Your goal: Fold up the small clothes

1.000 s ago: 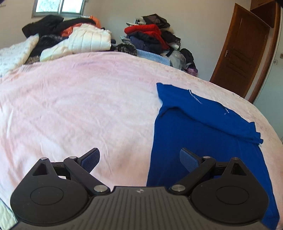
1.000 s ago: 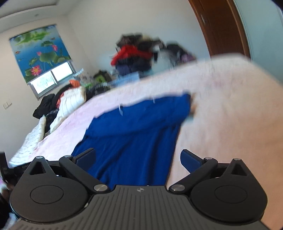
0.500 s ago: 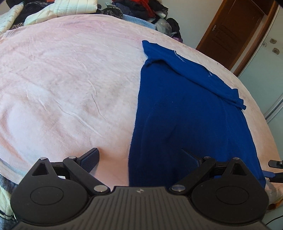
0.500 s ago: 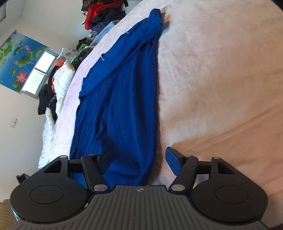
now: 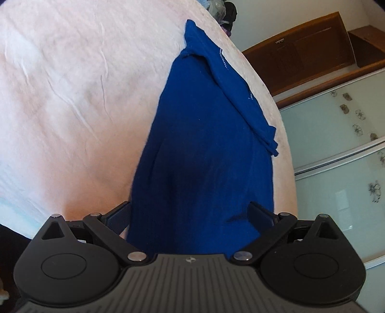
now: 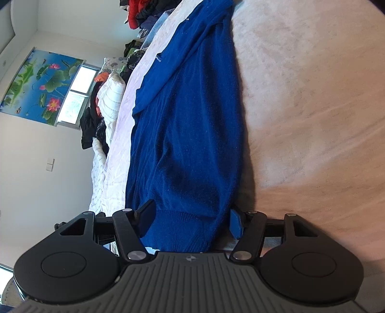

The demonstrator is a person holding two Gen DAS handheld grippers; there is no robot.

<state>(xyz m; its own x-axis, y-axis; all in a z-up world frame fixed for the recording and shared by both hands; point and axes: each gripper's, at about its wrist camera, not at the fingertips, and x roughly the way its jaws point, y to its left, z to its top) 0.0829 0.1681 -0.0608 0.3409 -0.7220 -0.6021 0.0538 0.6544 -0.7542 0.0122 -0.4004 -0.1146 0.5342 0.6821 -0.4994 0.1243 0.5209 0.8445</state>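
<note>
A blue knit sweater [image 5: 207, 134] lies lengthwise on the pink bedspread [image 5: 72, 96], its sleeves folded across the far end. My left gripper [image 5: 190, 214] is open, its jaws on either side of the sweater's near hem. The sweater [image 6: 190, 115] also fills the middle of the right wrist view. My right gripper [image 6: 192, 221] is open, its jaws standing on either side of the ribbed hem, not closed on it.
Piles of clothes [image 6: 142, 14] and a white quilted jacket [image 6: 110, 96] lie at the far end of the bed. A wooden door [image 5: 303, 55] and glass wardrobe panels [image 5: 336, 134] stand past the bed's edge. A window with a lotus blind [image 6: 41, 84] is on the wall.
Both grippers have tilted down and moved in close to the sweater's near hem. The hem now lies between the open jaws of each.
</note>
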